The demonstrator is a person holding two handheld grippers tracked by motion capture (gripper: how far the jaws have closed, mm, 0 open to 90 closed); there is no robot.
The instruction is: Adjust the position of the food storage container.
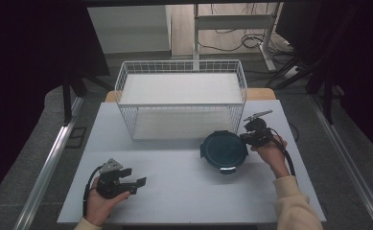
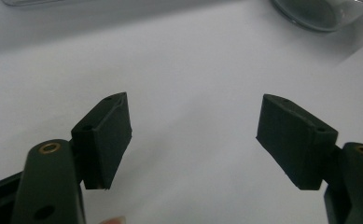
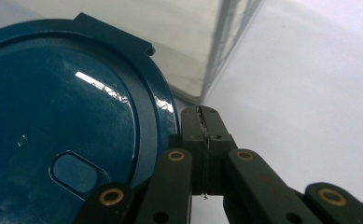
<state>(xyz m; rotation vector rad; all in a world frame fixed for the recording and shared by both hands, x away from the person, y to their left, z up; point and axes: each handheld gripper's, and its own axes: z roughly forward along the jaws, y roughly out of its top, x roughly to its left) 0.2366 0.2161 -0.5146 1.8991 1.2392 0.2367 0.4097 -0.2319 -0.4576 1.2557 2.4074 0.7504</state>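
A round container with a dark teal lid (image 1: 224, 149) stands on the white table (image 1: 184, 196) in front of the basket. In the right gripper view the lid (image 3: 62, 116) is glossy, with a latch tab on its far rim. My right gripper (image 1: 246, 137) sits against the container's right side. Its jaws (image 3: 207, 122) are pressed together beside the lid's rim with nothing seen between them. My left gripper (image 1: 135, 177) rests low at the front left of the table, well apart from the container. Its jaws (image 2: 193, 135) stand wide open over bare table.
A white wire basket (image 1: 126, 112) with a flat white floor stands at the back middle of the table, its corner close behind the container. The container's glass base (image 2: 314, 14) appears far off in the left gripper view. Desk legs and cables lie on the floor beyond.
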